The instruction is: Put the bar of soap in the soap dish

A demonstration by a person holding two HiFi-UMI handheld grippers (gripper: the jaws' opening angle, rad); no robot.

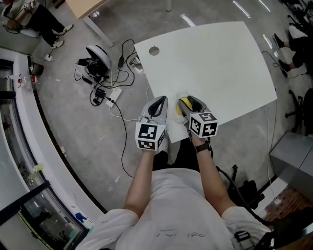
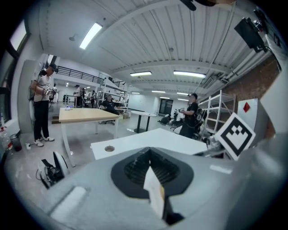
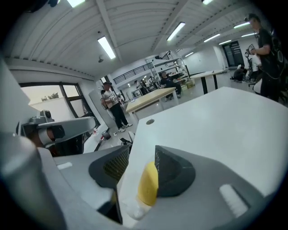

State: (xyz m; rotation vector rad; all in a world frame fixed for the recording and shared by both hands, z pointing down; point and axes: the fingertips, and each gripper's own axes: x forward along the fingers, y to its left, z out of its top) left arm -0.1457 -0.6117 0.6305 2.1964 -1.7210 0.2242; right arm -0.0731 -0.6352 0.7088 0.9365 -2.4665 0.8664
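Note:
The yellow bar of soap [image 3: 148, 182] stands on edge between the jaws of my right gripper [image 3: 141, 152]. It leans on the right pad [image 3: 173, 170], with a gap to the left pad, so the jaws are open. A whitish lump [image 3: 131, 211], perhaps the soap dish, lies under it. In the head view the soap [image 1: 184, 103] and right gripper [image 1: 189, 102] are at the white table's [image 1: 210, 63] near edge. My left gripper [image 1: 159, 101] sits just left of it. Its jaws [image 2: 149, 152] are shut on a thin white piece [image 2: 154, 188], seemingly the dish's rim.
A cable hole [image 1: 154, 50] marks the table's far left corner. On the floor to the left lie cables and a white device [image 1: 98, 58]. A wooden table [image 1: 88, 7] stands beyond. People stand and sit around the room, one of them [image 2: 192, 112] behind the white table.

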